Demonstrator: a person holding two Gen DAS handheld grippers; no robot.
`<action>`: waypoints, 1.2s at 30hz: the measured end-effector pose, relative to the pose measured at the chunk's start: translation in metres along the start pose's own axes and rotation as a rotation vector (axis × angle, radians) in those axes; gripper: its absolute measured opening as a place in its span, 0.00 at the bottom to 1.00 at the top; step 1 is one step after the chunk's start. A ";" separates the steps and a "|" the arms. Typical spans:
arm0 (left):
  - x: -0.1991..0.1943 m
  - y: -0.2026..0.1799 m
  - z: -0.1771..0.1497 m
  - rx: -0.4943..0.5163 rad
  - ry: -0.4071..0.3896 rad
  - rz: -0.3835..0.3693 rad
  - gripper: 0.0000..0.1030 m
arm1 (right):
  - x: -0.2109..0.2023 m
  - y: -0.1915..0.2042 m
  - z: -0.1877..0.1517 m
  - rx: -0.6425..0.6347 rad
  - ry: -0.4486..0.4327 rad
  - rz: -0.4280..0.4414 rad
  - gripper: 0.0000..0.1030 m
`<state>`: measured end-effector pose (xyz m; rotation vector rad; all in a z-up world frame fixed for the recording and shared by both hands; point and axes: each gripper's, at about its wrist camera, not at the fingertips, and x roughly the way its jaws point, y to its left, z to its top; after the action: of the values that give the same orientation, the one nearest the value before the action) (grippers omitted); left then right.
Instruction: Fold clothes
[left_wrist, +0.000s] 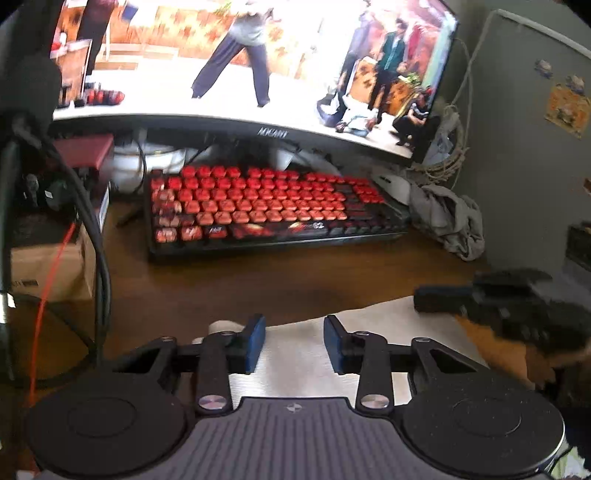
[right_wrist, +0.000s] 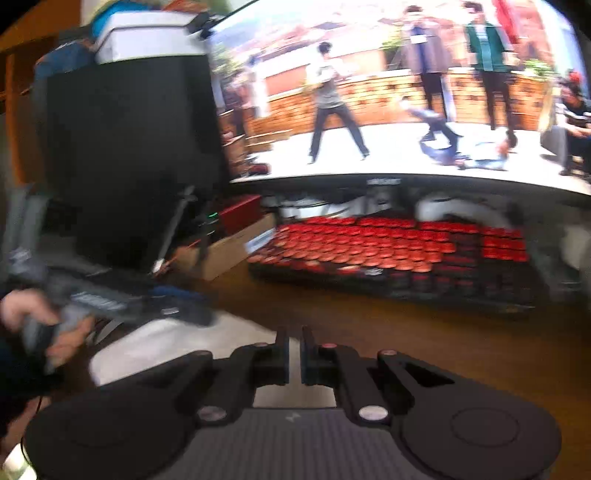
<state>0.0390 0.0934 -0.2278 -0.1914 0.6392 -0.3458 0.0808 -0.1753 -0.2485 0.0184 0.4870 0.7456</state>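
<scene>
White cloth (left_wrist: 303, 354) lies flat at the near edge of the wooden desk (left_wrist: 258, 284), in front of the red-keyed keyboard (left_wrist: 266, 210). Left gripper (left_wrist: 294, 345) hovers over it, jaws apart and empty. Right gripper (right_wrist: 294, 360) has jaws nearly together; whether it pinches the cloth is unclear.

A red-keyed black keyboard (left_wrist: 269, 210) lies on the brown wooden desk (left_wrist: 229, 284), below and in front of the wide curved monitor (left_wrist: 236, 62). A crumpled grey cloth (left_wrist: 447, 218) lies just right of the keyboard, a brown cardboard box (left_wrist: 55, 266) to its left. Nearer, a flat white cloth (left_wrist: 295, 354) lies on the desk.
</scene>
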 end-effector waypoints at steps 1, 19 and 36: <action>0.000 0.002 0.000 -0.004 0.001 0.002 0.22 | 0.002 0.003 -0.003 -0.010 0.015 -0.009 0.04; -0.011 0.018 0.006 -0.032 -0.041 0.045 0.40 | -0.035 -0.053 -0.016 0.266 -0.061 0.007 0.14; -0.032 0.007 0.008 -0.009 -0.073 0.037 0.37 | -0.028 -0.001 -0.006 0.010 -0.080 -0.046 0.26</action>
<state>0.0215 0.1127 -0.2063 -0.1994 0.5717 -0.2992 0.0617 -0.1954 -0.2424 0.0466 0.4133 0.6950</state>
